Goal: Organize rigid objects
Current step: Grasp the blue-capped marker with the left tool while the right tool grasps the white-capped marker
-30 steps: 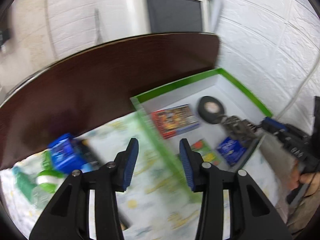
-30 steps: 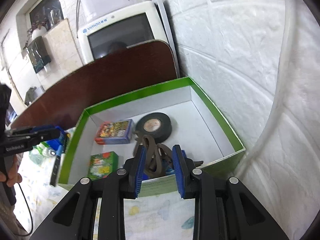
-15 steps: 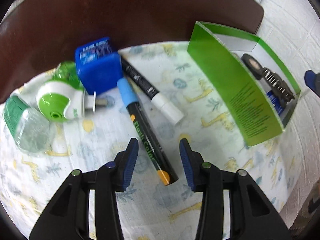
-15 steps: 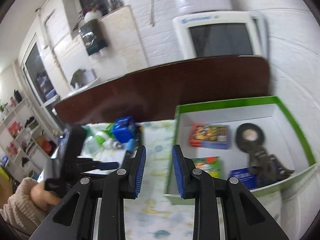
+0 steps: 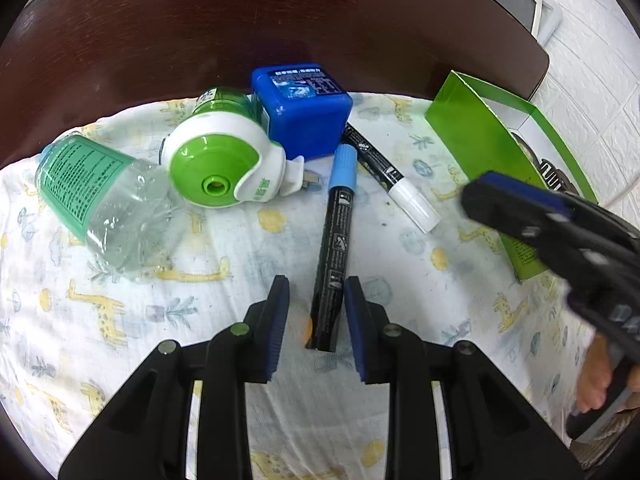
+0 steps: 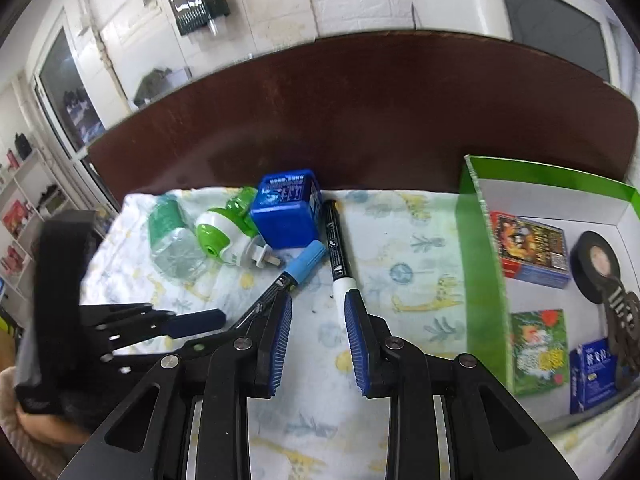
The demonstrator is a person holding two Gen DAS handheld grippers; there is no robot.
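A cloth [image 5: 224,248] printed with giraffes is covering the table in front of a dark brown board [image 5: 280,20]. The left gripper [image 5: 316,316] is straddling the tail of the blue-capped marker [image 5: 334,248]; its jaws have just been closing, the right pad touching the barrel, the left pad still apart. The right gripper [image 6: 318,332] is hanging narrow and empty above the cloth, just beside the white-capped marker [image 6: 338,252]. A blue cube [image 5: 304,108], a green-and-white plug-in device [image 5: 224,164] and a bottle [image 5: 100,200] are lying nearby (the green box [image 6: 484,280] is sitting to the right).

left gripper [image 5: 316,324]: black frame, blue ribbed pads, silver screws | right gripper [image 6: 318,340]: same | cream sleeve [image 6: 16,436]
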